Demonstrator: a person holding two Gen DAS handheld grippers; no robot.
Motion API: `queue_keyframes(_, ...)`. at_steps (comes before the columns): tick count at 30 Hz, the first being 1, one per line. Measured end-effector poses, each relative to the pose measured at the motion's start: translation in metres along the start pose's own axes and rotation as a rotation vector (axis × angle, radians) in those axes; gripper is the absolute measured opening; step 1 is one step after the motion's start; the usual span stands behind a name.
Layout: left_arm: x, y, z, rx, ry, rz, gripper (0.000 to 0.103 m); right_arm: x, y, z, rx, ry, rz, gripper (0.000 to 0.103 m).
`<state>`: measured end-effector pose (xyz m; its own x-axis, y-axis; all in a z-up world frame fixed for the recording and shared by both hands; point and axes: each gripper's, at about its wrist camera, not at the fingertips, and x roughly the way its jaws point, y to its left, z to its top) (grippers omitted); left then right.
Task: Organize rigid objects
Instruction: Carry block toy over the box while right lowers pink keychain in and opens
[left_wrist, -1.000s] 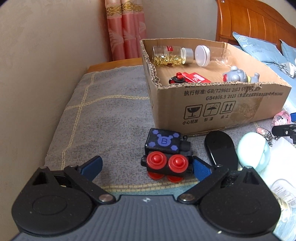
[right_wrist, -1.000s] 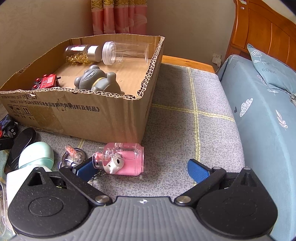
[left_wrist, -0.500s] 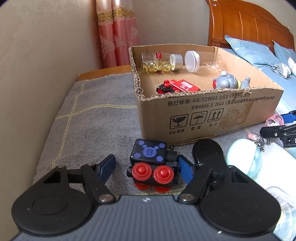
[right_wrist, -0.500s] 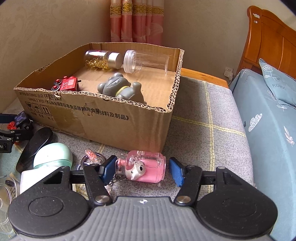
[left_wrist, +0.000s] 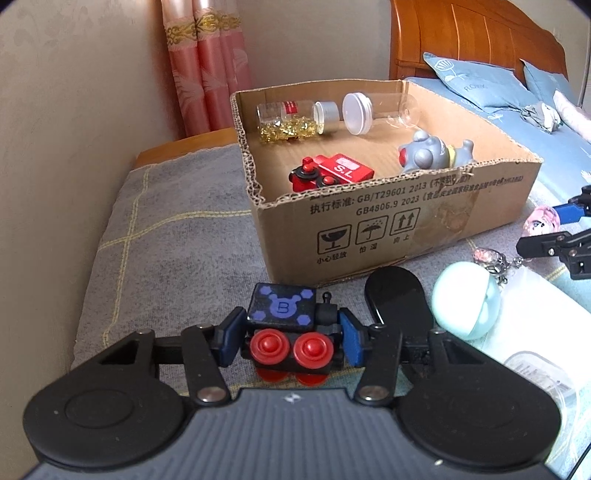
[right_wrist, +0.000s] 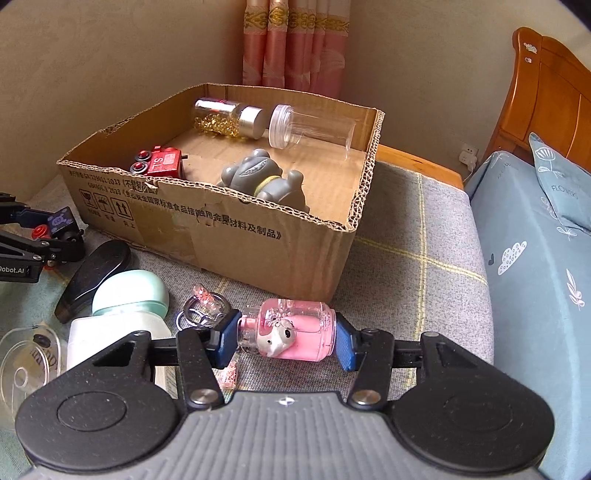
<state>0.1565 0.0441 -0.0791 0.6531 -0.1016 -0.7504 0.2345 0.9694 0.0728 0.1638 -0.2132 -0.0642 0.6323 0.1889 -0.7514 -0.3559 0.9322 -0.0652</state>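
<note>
the left gripper (left_wrist: 290, 341) has its blue-padded fingers (left_wrist: 232, 341) clamped on the sides of the small black toy train car with red round buffers and a blue bear-and-"b" top (left_wrist: 282, 308), low in the centre of the left wrist view. it seems to sit on or just above the grey checked bed cover (left_wrist: 166, 258); contact below is hidden. the right gripper (right_wrist: 286, 341) has its fingers (right_wrist: 345, 347) pressed against both ends of the pink clear plastic bottle charm with a small white figure (right_wrist: 291, 332), low centre of the right wrist view, its key ring (right_wrist: 201, 314) trailing to the left.

the open brown cardboard box (left_wrist: 388, 218) fills the middle of both views and already holds a red toy train car (left_wrist: 334, 171), a grey rubbery animal figure (left_wrist: 430, 155), a clear jar of gold capsules (left_wrist: 288, 120) and an empty clear jar with a white lid (left_wrist: 376, 110).

judging from this, both grasps look set and lifting into the box comes next. lift straight up first so the serrated near wall is cleared, carry one item at a time or keep the grippers well apart, and aim for bare cardboard: the train beside its red twin, the charm toward the right corner. watch that the dangling ring does not snag the box edge. the mint-green egg-shaped case (left_wrist: 467, 299) and black oval object (left_wrist: 397, 299) remain outside.
</note>
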Motion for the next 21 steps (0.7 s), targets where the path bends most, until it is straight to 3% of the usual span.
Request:
queue_keyframes(7,-0.032,-0.005,0.012,0.062,0.024,-0.031,0.053,-0.036,-0.005,0.011,-0.071,-0.020,0.023,0.057)
queue_keyframes(21,-0.079,-0.016,0.054,0.148,-0.082,-0.043,0.053,-0.100,-0.019,0.061,-0.122,-0.153,0.033,0.057)
